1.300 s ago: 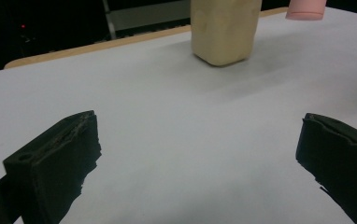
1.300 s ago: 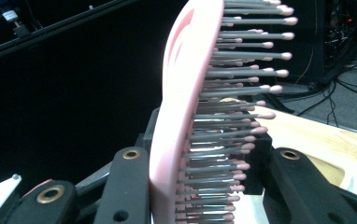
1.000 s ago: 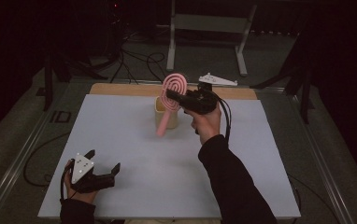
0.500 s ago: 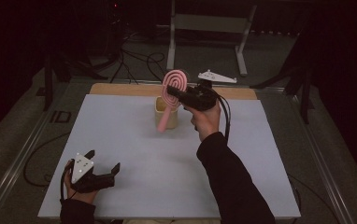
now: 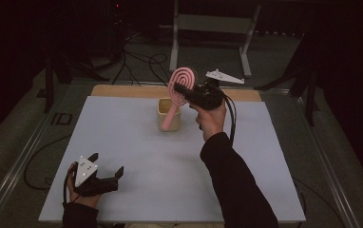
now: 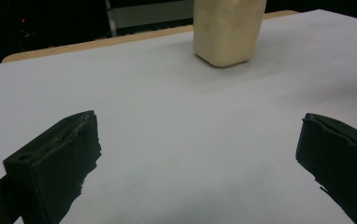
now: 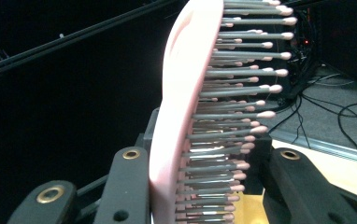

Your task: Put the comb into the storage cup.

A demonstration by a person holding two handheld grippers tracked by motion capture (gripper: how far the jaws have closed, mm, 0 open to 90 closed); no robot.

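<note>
A pink hairbrush (image 5: 179, 90) hangs above the far middle of a white table (image 5: 137, 156), clamped at its head between the jaws of the right gripper (image 5: 185, 91). In the high view the round head shows a pattern of concentric pink and pale rings, and the plain pink handle slants down and to the left, its end lying over the front of a cream-yellow cup (image 5: 167, 110); whether the handle touches the cup cannot be told. The right gripper view looks along the brush (image 7: 186, 116) edge-on: a smooth curved pink back at the left, and rows of grey bristles with small pink ball tips pointing right, the black jaws (image 7: 200, 186) pressed against back and bristles. The cup stands upright on the table, just below the brush head, and appears in the left gripper view as a pale rounded-cornered container (image 6: 228, 30) at the far side. The left gripper (image 5: 106, 173) rests at the near left corner of the table, well apart from the cup, its jaws spread wide with nothing between them. No brand, label or writing can be read on the brush, the cup or the table.
</note>
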